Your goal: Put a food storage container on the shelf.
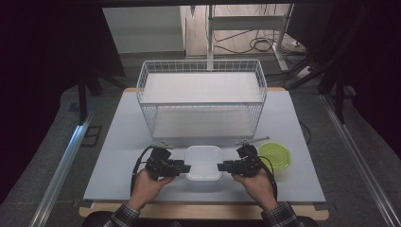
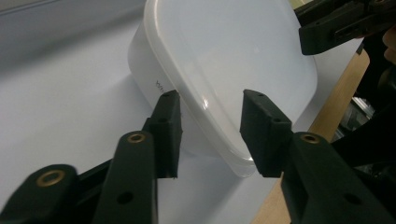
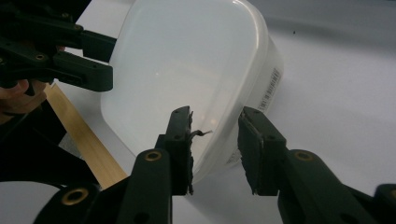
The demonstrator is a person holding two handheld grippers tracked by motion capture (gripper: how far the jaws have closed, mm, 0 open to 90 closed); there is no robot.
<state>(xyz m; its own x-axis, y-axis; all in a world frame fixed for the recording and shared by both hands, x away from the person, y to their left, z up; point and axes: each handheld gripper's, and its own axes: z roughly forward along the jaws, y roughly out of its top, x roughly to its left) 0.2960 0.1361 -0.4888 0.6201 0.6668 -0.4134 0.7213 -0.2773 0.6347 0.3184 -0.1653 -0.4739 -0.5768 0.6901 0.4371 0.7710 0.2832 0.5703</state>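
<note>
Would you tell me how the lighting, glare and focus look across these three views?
High view: table evenly lit, surroundings nearly black, basket sharp. Left gripper view: small glare spot on the white container by its rim; near jaws soft and dark. Right gripper view: container softly lit with a faint highlight, the left gripper beyond it dark and slightly blurred.

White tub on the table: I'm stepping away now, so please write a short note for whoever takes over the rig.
Left gripper: jaws straddle the left rim of the tub, one over the lid, one outside the wall; a firm clamp cannot be told.
Right gripper: same at the right rim.
Things: the tub, lid on, sits at the table's near edge; wire rack behind it; green lid to the right.
Done: both grippers placed at the tub.
Left: likely confirm both grips, then lift the tub.
</note>
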